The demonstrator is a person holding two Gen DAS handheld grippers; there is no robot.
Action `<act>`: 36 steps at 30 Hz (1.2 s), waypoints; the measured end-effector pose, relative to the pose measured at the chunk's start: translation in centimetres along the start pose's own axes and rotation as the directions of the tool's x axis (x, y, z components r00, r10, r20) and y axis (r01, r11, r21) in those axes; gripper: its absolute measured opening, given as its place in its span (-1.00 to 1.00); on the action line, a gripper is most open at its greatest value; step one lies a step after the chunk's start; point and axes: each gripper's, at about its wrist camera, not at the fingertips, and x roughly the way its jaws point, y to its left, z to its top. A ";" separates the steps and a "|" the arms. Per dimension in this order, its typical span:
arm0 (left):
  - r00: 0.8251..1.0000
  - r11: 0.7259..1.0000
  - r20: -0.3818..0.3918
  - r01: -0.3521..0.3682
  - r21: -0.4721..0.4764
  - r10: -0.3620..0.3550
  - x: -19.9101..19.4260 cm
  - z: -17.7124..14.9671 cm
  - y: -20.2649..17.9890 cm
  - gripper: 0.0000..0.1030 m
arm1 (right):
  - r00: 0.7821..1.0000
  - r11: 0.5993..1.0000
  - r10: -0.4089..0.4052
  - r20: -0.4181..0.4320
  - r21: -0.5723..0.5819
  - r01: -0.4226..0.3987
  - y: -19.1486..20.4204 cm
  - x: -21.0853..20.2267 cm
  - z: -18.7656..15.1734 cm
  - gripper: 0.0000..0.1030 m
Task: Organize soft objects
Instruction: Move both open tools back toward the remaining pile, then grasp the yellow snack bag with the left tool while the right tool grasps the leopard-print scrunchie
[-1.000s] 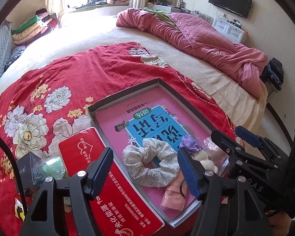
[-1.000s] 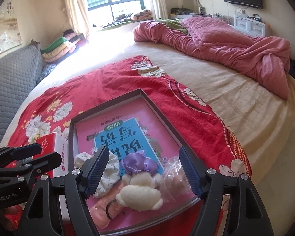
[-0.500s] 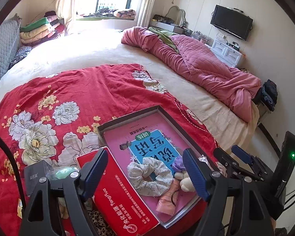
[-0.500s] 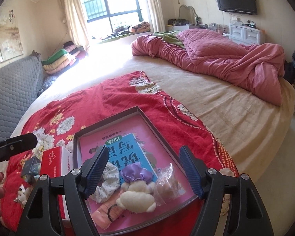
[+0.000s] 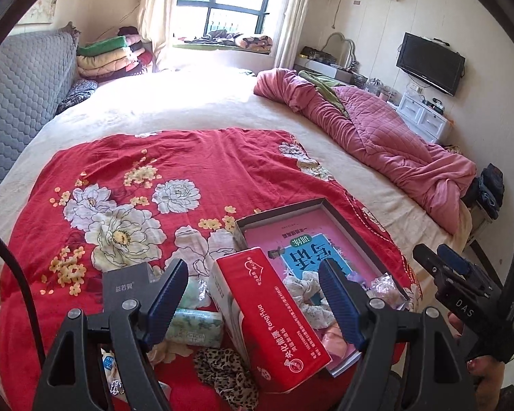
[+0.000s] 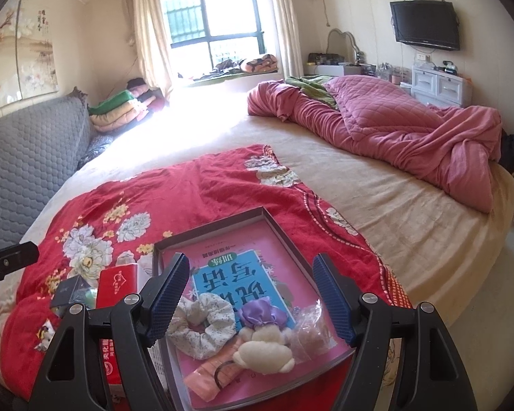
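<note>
A shallow grey box (image 6: pixel 277 229) with a pink and blue book in it lies on the red floral cloth (image 5: pixel 195 167). In the box lie a white floral scrunchie (image 6: pixel 202 325), a purple and cream plush toy (image 6: pixel 264 339), a clear bag (image 6: pixel 311 328) and a pink item (image 6: pixel 212 370). The scrunchie also shows in the left wrist view (image 5: pixel 308 294). A leopard scrunchie (image 5: pixel 229 373) and a pale green pack (image 5: pixel 195 325) lie left of the box. My left gripper (image 5: pixel 253 301) is open and empty above a red tissue box (image 5: pixel 267 311). My right gripper (image 6: pixel 250 298) is open and empty above the grey box.
A dark small box (image 5: pixel 126 284) stands left of the red tissue box. A pink quilt (image 6: pixel 394 130) is bunched at the bed's far right. A grey headboard (image 6: pixel 27 157) and folded blankets (image 6: pixel 120 109) are at the left. The bed's edge drops off to the right.
Both grippers have pulled back and risen, so the box and items look smaller and lower. The left gripper has shifted left over the red tissue box. Both stay open.
</note>
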 end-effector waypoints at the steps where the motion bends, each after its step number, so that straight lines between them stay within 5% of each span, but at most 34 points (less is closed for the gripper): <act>1: 1.000 1.000 0.004 -0.009 -0.002 0.009 -0.2 -0.3 0.2 0.51 | 1.000 1.000 0.003 0.000 -0.012 -0.003 0.5 -0.2 0.0 0.47; 13: 0.997 0.995 -0.016 -0.081 -0.057 0.081 -3.8 -3.2 4.8 0.51 | 0.998 0.991 0.061 -0.030 -0.116 -0.065 7.4 -1.6 -0.5 0.48; 36: 0.974 0.939 0.029 -0.210 -0.273 0.226 -13.7 -5.6 17.0 0.51 | 0.978 0.934 0.207 0.003 -0.298 -0.197 17.2 -6.9 -0.3 0.48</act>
